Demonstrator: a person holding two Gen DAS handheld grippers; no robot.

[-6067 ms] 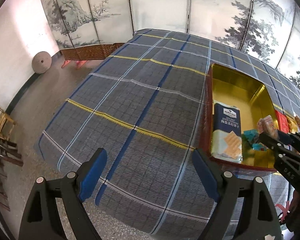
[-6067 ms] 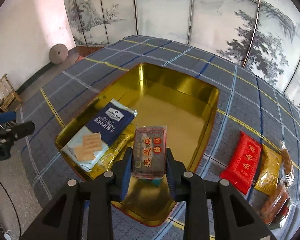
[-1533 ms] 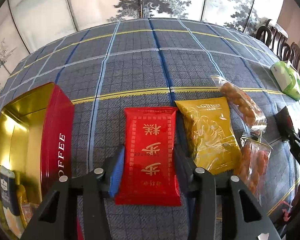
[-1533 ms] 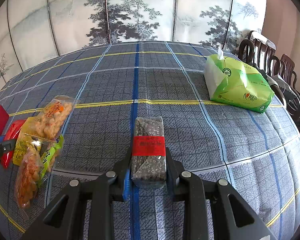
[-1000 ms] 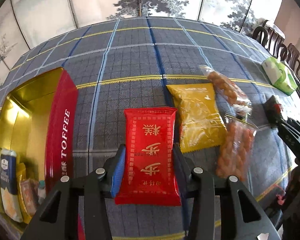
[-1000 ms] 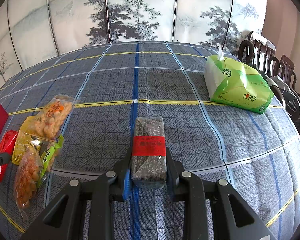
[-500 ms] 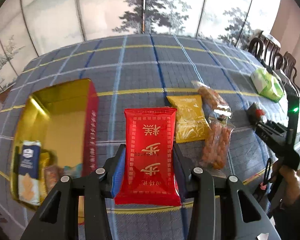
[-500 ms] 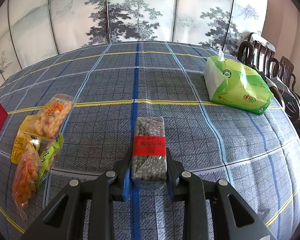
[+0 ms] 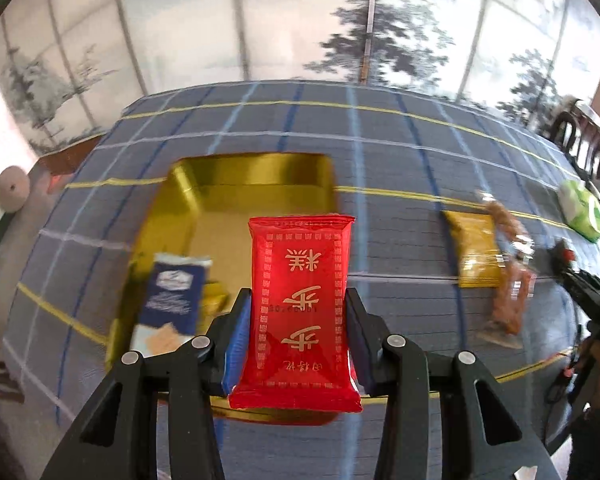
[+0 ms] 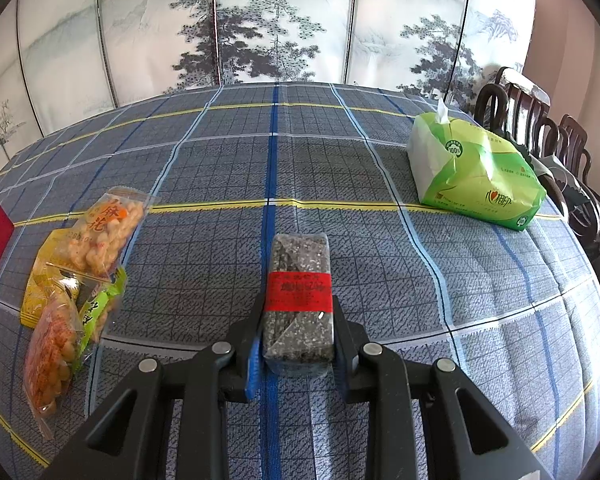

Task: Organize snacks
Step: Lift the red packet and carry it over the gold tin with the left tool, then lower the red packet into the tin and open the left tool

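My left gripper (image 9: 296,330) is shut on a red snack packet (image 9: 298,304) with gold characters and holds it above the near end of the gold tin (image 9: 256,196). The tin holds a blue cracker pack (image 9: 172,302) and small yellow snacks. My right gripper (image 10: 296,334) is shut on a dark sesame bar (image 10: 299,300) with a red label, low over the plaid tablecloth. It also shows at the right edge of the left wrist view (image 9: 580,280).
A yellow packet (image 9: 476,254) and bags of fried snacks (image 9: 510,304) lie on the cloth right of the tin; the bags (image 10: 100,228) show left in the right wrist view. A green tissue pack (image 10: 472,178) sits far right. Chairs (image 10: 540,128) stand by the table's right edge.
My left gripper lifted the red packet off the cloth and swung it left over the tin. My right gripper and the sesame bar have stayed still.
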